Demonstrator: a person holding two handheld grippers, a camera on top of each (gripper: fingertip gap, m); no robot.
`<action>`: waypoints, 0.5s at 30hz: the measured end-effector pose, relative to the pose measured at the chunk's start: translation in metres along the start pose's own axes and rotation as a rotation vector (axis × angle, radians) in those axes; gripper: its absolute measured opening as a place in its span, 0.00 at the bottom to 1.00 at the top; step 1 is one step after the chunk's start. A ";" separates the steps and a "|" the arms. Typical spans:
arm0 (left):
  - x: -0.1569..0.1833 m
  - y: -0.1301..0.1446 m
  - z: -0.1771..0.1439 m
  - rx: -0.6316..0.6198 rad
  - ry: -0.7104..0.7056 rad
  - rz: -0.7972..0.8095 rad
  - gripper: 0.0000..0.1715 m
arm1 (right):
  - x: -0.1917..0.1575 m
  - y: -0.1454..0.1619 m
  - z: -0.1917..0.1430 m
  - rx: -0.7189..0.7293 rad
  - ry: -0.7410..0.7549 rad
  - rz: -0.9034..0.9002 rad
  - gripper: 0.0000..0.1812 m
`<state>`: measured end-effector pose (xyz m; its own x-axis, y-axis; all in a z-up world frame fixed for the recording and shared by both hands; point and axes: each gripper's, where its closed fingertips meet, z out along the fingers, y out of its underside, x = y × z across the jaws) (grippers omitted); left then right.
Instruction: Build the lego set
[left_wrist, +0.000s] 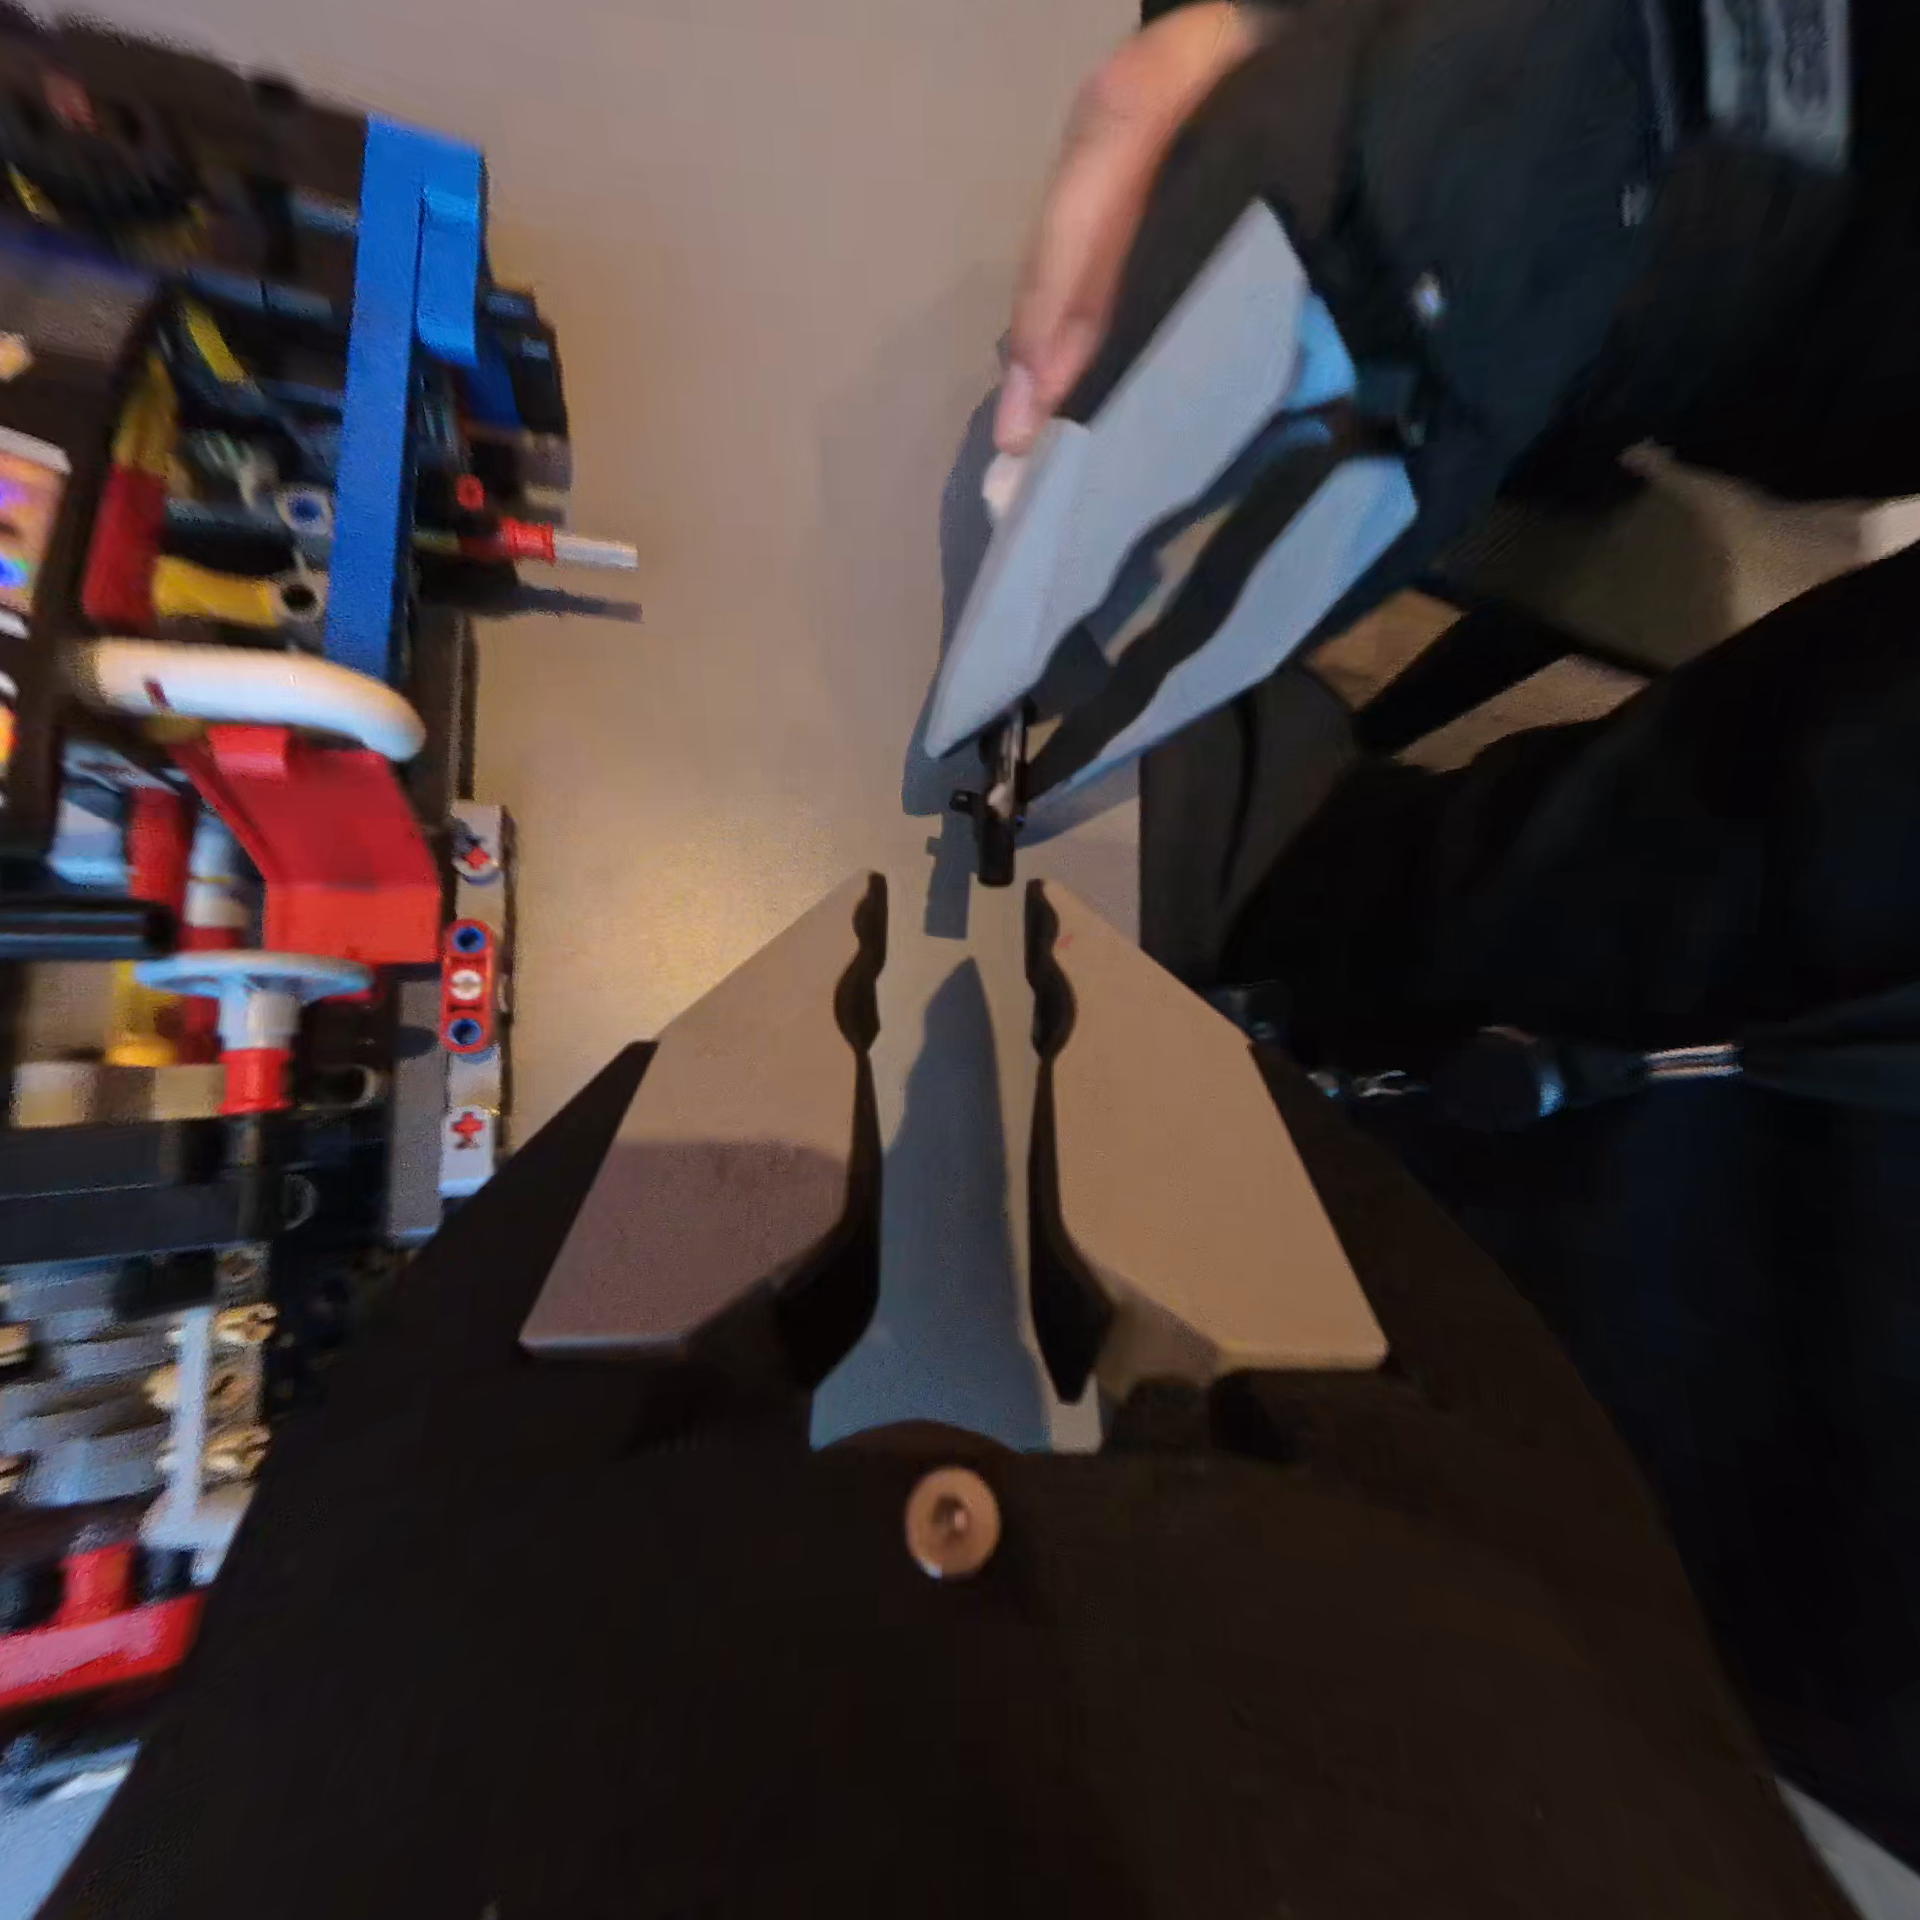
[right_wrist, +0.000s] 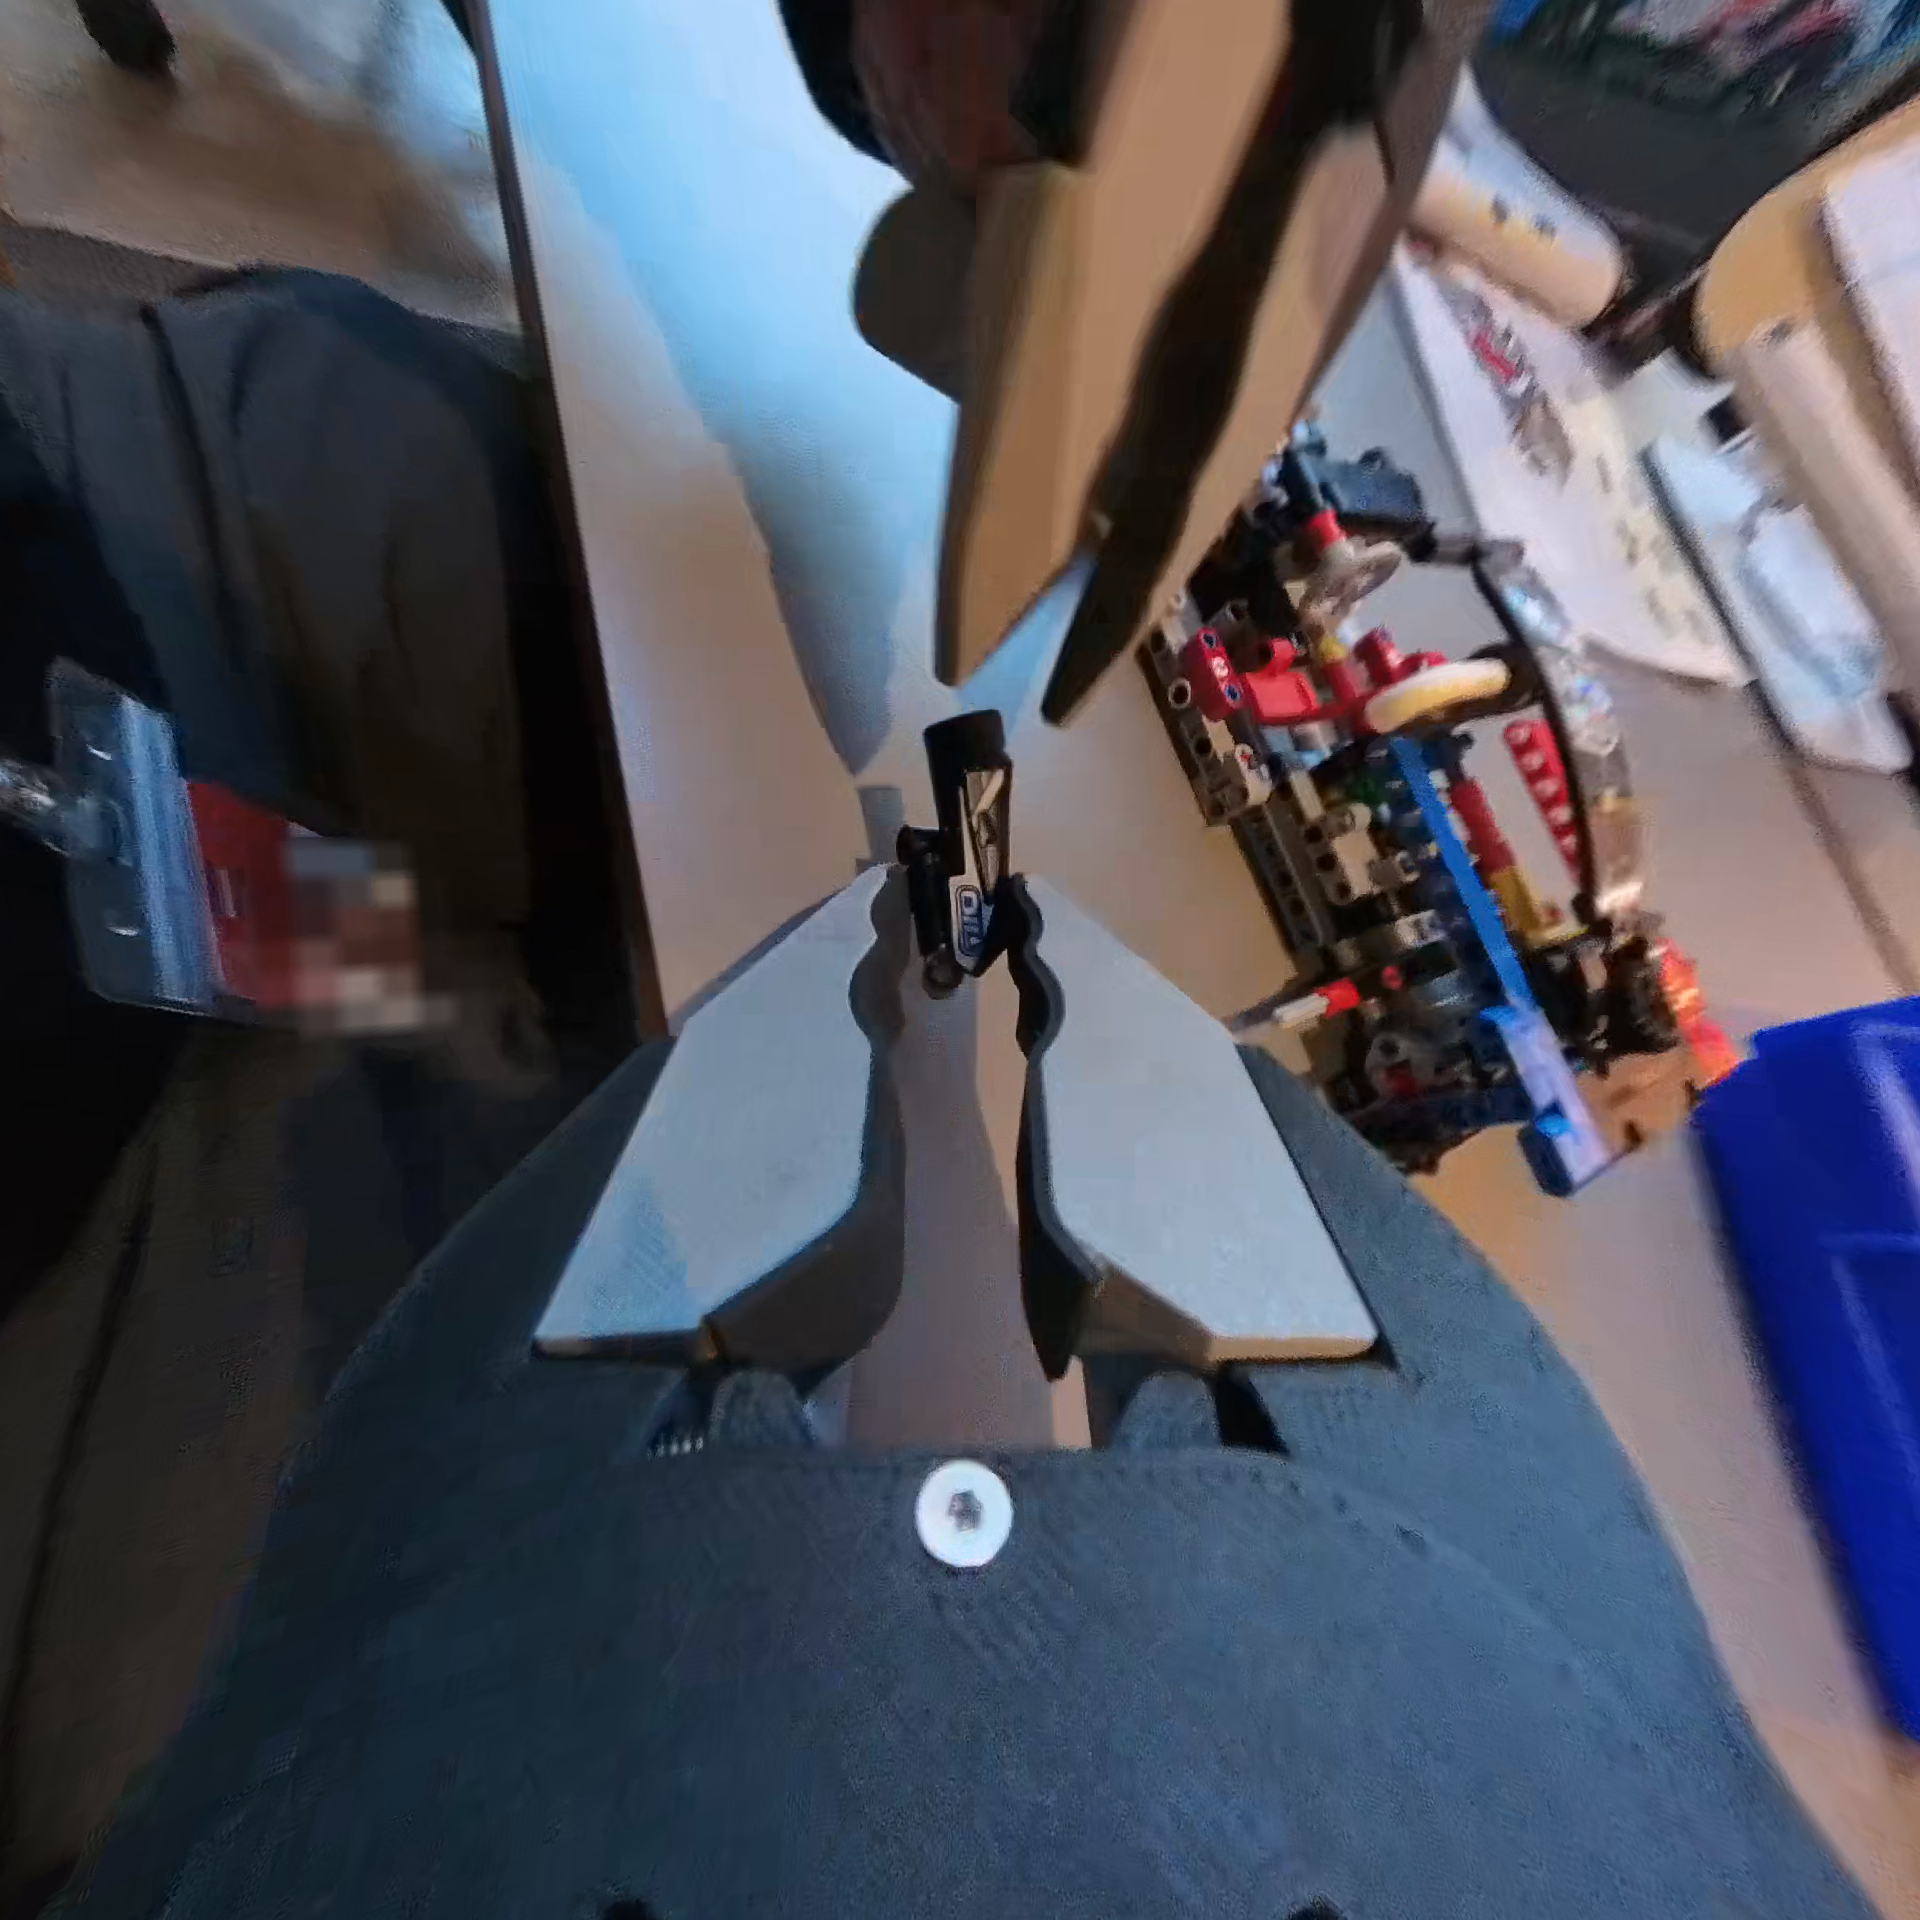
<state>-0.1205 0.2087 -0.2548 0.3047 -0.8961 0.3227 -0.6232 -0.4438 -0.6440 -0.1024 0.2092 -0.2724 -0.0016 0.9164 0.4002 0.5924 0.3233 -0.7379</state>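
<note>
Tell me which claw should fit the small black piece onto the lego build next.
Right, probably. The right claw already grips the small black piece; the left claw is open and empty, though nearer the lego build.

Printed marks stood on a sticker on the small black piece between the right jaws, and on white sheets far beyond them, too blurred.

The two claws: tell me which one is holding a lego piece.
The right claw pinches a small black lego piece bearing a sticker, at its tips. The left claw has nothing between its parted fingers.
</note>
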 end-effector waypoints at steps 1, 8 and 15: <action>0.000 0.000 -0.001 0.003 -0.059 0.072 0.13 | 0.003 0.000 -0.001 0.008 -0.028 0.051 0.09; 0.000 -0.007 0.011 0.083 -0.275 0.338 0.11 | 0.013 -0.007 -0.010 0.107 -0.319 0.443 0.08; 0.013 -0.029 0.018 0.272 -0.158 0.252 0.06 | 0.020 -0.024 -0.021 0.248 -0.534 0.670 0.08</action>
<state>-0.0855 0.2097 -0.2439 0.2868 -0.9574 0.0344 -0.4855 -0.1762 -0.8563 -0.0999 0.2144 -0.2351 -0.1296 0.8992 -0.4179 0.4122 -0.3345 -0.8475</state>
